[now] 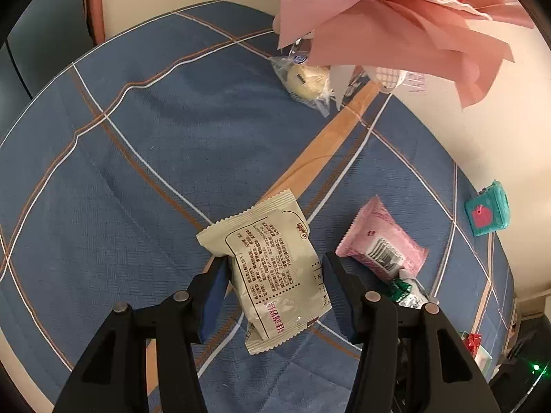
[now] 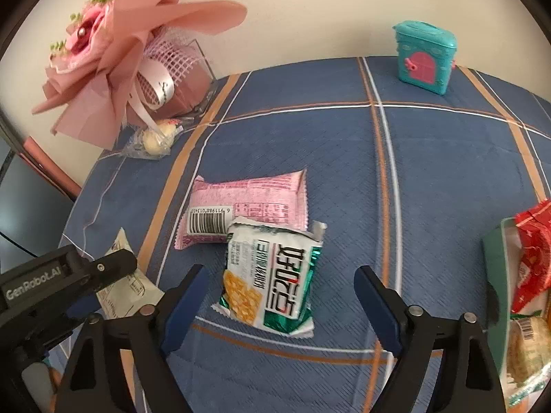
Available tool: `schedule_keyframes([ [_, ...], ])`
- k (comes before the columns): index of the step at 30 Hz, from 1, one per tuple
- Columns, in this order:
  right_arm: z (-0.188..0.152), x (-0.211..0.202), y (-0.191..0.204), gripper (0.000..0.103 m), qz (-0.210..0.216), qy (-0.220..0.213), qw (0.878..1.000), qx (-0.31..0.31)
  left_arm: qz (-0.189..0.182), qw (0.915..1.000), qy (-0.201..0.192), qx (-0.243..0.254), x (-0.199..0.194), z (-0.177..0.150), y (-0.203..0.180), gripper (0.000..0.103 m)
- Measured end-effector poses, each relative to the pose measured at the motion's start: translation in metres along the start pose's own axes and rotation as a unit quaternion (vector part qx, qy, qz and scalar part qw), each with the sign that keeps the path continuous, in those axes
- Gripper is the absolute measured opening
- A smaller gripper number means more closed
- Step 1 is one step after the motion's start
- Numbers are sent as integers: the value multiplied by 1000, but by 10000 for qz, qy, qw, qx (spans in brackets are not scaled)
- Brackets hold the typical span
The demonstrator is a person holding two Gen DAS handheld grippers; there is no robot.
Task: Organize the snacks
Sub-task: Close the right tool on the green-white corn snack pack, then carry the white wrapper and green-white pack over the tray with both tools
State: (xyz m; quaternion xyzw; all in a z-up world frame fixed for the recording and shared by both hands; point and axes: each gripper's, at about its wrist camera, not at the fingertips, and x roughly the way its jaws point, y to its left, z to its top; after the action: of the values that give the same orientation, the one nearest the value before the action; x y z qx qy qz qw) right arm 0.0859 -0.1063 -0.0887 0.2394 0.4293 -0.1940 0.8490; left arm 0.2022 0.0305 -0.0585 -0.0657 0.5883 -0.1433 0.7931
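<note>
- Two grippers over the blue plaid cloth (image 2: 447,158). The left gripper (image 1: 275,268) pinches the cream packet (image 1: 275,261), both pads pressed to its sides, print side facing up.
- Just right of the cream packet, the pink packet (image 1: 382,241) lies flat on the cloth, barcode up.
- The green packet (image 2: 272,275) lies with its top edge over the pink packet's (image 2: 241,206) corner. The right gripper (image 2: 279,282) hangs above it, jaws spread wide on either side, pads touching nothing.
- Right of the green packet, at the frame edge, a green tray (image 2: 492,251) holds a red packet (image 2: 533,251) and other snacks.
- Far beyond the cream packet, a clear-wrapped bun (image 1: 306,81) sits under the pink bouquet (image 1: 396,24).
- Far right of the bouquet (image 2: 113,55), a teal toy box (image 2: 425,56) stands upright near the cloth's edge.
</note>
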Motion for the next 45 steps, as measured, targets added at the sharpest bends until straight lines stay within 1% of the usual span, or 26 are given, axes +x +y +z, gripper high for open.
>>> schedule_keyframes([
  [3,1,10,4,84,-2,48,10000,-7,32,10000,25,-15,3,-1,2,56],
  [5,1,15,6,80,-21,57,10000,-44,55,10000,28,-16,6,0,1,56],
  [7,2,16,7,76,-68,42,9999,-80,71,10000,25,-13,6,0,1,56],
  [10,4,16,6,75,-102,27,9999,-71,92,10000,26,-15,11,1,-2,56],
  [12,4,15,4,72,-78,32,9999,-63,100,9999,33,-5,12,1,-4,56],
  [14,4,14,1,62,-25,58,10000,-13,98,9999,35,13,13,1,-6,56],
  [17,4,13,-2,56,4,84,10000,7,96,9999,18,27,13,1,-9,56],
  [20,3,10,-9,52,23,148,9998,138,78,9999,-6,70,8,0,-12,56],
  [26,5,-6,-25,51,31,163,9993,329,84,9997,-88,211,-2,-4,-24,56],
  [37,9,-56,-57,51,-107,145,9983,557,42,9966,-329,755,-33,-29,-72,56],
  [45,12,-99,-90,51,-224,-85,9974,683,-47,9918,-451,1195,-48,-55,-113,56],
])
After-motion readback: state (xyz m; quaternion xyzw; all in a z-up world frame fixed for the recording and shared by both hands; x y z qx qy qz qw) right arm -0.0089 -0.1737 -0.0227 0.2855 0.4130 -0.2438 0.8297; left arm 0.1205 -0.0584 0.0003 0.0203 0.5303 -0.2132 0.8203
